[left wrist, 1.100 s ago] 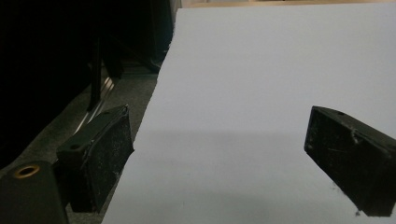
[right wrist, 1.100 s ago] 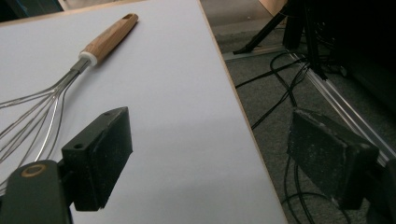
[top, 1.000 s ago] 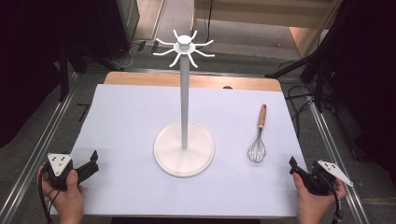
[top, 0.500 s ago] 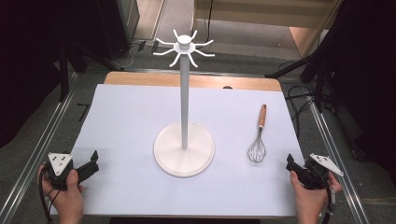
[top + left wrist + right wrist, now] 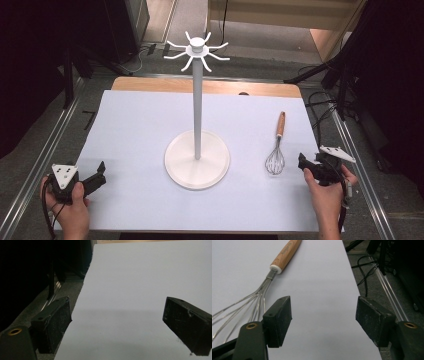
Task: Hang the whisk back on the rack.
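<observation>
At the left of the high view, the left gripper point(image 5: 100, 172) rests low near the front left corner of the white table cover point(image 5: 140, 130), held by the person's left hand point(image 5: 70, 210). Its jaws stand wide apart w/ nothing between them; in the left gripper view there is just bare cover and its left edge in front of them. This gripper is well apart from every object.

In the middle stands the white hook stand point(image 5: 198, 150), upright on its round base, w/ curved hooks at the top. No utensil hangs on any hook.

Right of the stand lies the whisk point(image 5: 276, 150), flat on the cover, wooden handle pointing away from the person, wire head toward the front edge. It is near the stand's base but not touching.

At the right, the right gripper point(image 5: 303, 162) is just beside the whisk's wire head, approx. at the same depth. In the right gripper view point(image 5: 323, 312) the jaws are spread wide and empty; the wires pass just left of the left jaw, not between the two.

Judgement: the work looks like hanging the whisk on the stand, and it is at the very start. Nothing is grasped yet. Left to do: close on the whisk, prob. at the handle, lift, hook it.
</observation>
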{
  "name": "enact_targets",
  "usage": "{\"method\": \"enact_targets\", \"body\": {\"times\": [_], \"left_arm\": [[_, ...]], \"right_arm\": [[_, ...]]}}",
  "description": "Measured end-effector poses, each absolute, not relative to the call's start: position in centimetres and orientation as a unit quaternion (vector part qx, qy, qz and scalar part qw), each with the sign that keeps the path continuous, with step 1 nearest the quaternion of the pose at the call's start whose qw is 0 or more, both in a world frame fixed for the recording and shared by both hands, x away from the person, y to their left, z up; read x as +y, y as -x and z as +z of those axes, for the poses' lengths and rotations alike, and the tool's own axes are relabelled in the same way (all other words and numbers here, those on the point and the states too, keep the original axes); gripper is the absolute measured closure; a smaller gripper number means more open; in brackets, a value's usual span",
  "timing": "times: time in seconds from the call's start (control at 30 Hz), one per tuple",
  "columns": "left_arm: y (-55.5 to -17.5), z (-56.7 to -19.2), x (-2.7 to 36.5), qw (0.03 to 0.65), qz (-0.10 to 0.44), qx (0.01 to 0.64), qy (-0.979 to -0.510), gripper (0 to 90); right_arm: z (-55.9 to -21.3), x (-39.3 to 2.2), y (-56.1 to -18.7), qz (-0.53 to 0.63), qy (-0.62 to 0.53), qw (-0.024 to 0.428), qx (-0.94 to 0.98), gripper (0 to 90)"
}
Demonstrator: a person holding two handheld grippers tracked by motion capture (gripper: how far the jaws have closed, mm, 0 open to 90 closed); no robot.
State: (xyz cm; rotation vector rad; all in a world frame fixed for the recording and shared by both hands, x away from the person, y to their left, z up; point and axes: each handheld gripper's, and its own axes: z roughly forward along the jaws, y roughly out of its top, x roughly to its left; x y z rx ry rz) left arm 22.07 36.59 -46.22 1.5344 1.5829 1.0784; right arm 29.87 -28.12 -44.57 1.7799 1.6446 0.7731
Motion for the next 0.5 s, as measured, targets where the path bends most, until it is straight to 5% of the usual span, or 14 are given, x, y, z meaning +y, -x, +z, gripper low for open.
{"method": "enact_targets", "body": {"times": [0.5], "left_arm": [[-22.2, -46.2, 36.7, 0.335, 0.407, 0.612, -0.589, 9.0]], "right_arm": [[-40.9, -25.8, -35.3, 0.267, -0.665, 0.245, 0.653, 29.7]]}}
